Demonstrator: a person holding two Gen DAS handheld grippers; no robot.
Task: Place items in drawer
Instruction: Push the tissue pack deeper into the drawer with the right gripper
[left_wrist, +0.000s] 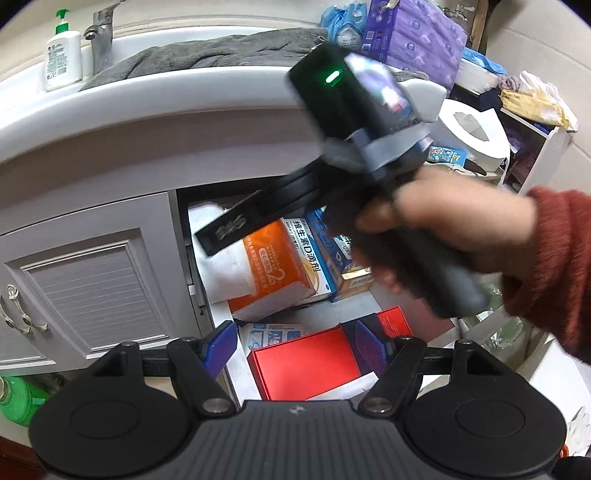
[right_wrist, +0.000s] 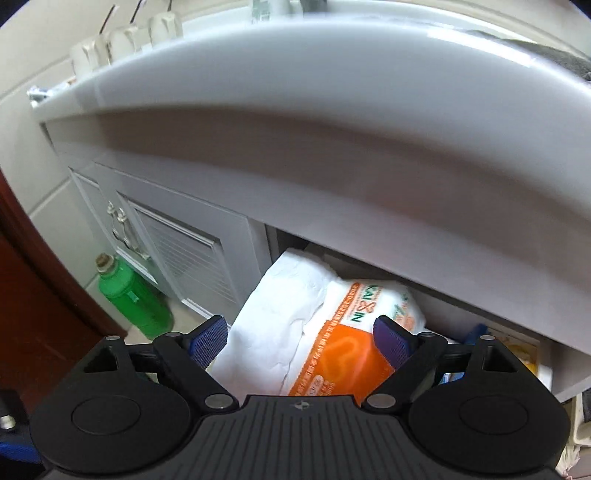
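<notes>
Drawer (left_wrist: 365, 306), open beneath a white sink counter (left_wrist: 147, 110), centre of the left wrist view; contents: orange-and-white pack (left_wrist: 273, 266), blue-and-white box (left_wrist: 325, 251) leaning beside it, gold box (left_wrist: 356, 282) at its right. Red box (left_wrist: 303, 363), lower centre, lies between the blue pads of the left gripper (left_wrist: 299, 350); pads stand just beside its edges, contact cannot be told. Right gripper, in a hand (left_wrist: 458, 236) with a rust sleeve (left_wrist: 554, 258), crosses the middle of that view, blurred, its dark finger over the pack. In the right wrist view the right gripper (right_wrist: 301, 341) has its jaws apart, nothing clamped; the pack (right_wrist: 343, 350) lies beyond and between them, inside the drawer. Grey towel (left_wrist: 207, 51) in the sink, upper centre; lotion bottle (left_wrist: 62, 55) upper left; green bottle (right_wrist: 129, 295) on the floor, left; purple tissue pack (left_wrist: 417, 33) upper right.
</notes>
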